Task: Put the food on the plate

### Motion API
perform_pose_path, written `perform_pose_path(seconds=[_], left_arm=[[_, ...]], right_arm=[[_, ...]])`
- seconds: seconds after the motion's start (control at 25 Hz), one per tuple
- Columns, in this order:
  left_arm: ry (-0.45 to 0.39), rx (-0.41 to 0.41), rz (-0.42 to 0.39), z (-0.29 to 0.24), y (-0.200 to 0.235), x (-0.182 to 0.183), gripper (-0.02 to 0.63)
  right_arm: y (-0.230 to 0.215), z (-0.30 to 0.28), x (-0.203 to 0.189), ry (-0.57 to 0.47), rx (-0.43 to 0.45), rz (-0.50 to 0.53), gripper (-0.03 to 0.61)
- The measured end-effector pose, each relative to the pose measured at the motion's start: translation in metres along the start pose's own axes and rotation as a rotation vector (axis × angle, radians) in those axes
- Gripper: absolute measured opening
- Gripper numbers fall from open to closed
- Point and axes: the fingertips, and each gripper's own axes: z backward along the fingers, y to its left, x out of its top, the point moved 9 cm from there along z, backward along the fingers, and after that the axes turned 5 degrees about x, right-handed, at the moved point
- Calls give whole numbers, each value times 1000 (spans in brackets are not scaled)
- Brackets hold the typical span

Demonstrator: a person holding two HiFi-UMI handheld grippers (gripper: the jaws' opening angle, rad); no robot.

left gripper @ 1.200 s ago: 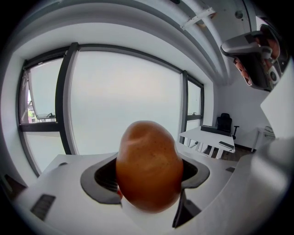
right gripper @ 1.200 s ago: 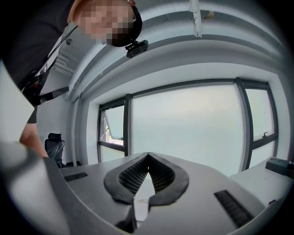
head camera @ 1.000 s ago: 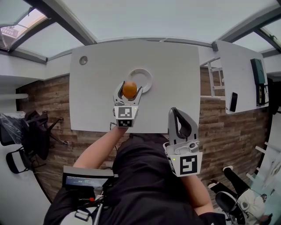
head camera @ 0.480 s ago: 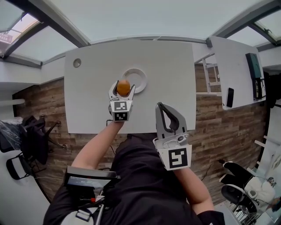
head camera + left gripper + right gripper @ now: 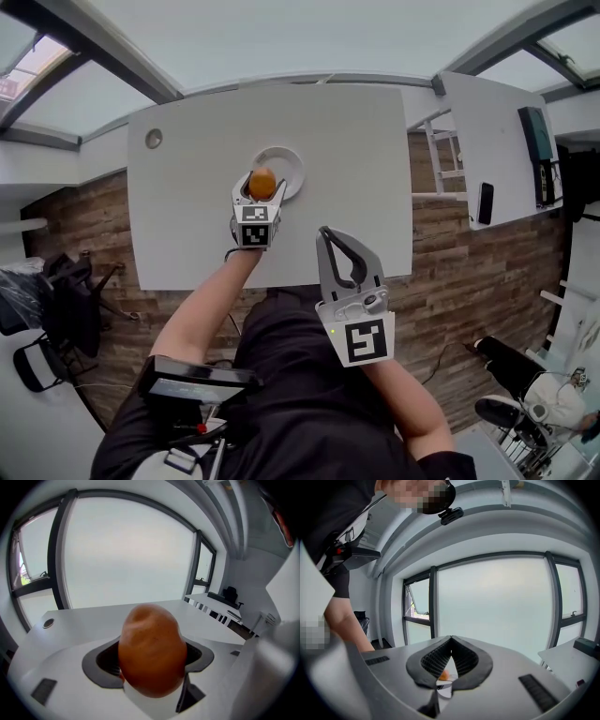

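Note:
An orange-brown rounded food item [image 5: 262, 182] sits between the jaws of my left gripper [image 5: 261, 181], which is shut on it. It hangs over the near left part of the white plate [image 5: 289, 165] on the white table [image 5: 356, 159]. In the left gripper view the food item [image 5: 152, 656] fills the middle and hides the plate. My right gripper [image 5: 336, 244] is held back by the table's near edge, jaws shut with nothing between them. Through the small gap between its jaws in the right gripper view [image 5: 451, 641] a bit of orange [image 5: 443, 675] shows.
A round grommet [image 5: 153, 139] sits at the table's far left corner. A second white table [image 5: 487, 141] at the right carries a phone [image 5: 485, 202] and a dark device [image 5: 532, 141]. Black chairs [image 5: 56, 300] stand on the wood floor at the left.
The left gripper with the food has moved a little farther over the plate's near left edge. The right gripper has shifted left and slightly forward toward the table edge.

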Motion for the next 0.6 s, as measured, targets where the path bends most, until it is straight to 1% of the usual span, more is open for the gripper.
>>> perform_pose_path(seconds=[0.08,0.2,0.4,0.6], left_arm=[[39,-4,-2,-6,-1,-8,342],[58,-17,11,-13,3,-13,343],[32,-48,14,-20,5,-10,344],[72,-33,35,-28,5,-13,344]], right_arm=[[0,2,-4,17,7,-4,6],[0,3,-3,23,6,-7,6],[-1,9,-7,31,-4,-19,6],[-2,14,-8,38,-12,-32,6]])
